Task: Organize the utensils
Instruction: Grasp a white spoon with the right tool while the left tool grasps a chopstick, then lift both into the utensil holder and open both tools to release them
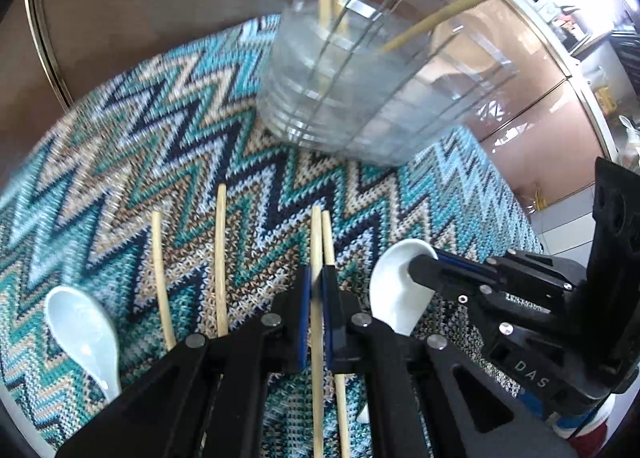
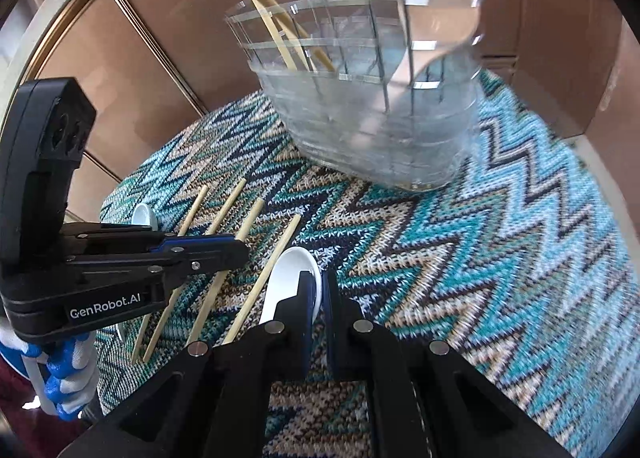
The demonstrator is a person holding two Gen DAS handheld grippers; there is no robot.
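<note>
While pinched, chopstick splits left claw.

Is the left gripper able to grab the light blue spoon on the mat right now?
Probably not yet: the left gripper is shut on a chopstick. The way to the light blue spoon looks free, though.

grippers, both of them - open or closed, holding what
Left gripper: closed on a thin wooden chopstick.
Right gripper: closed on the rim of a white ceramic soup spoon.
</note>
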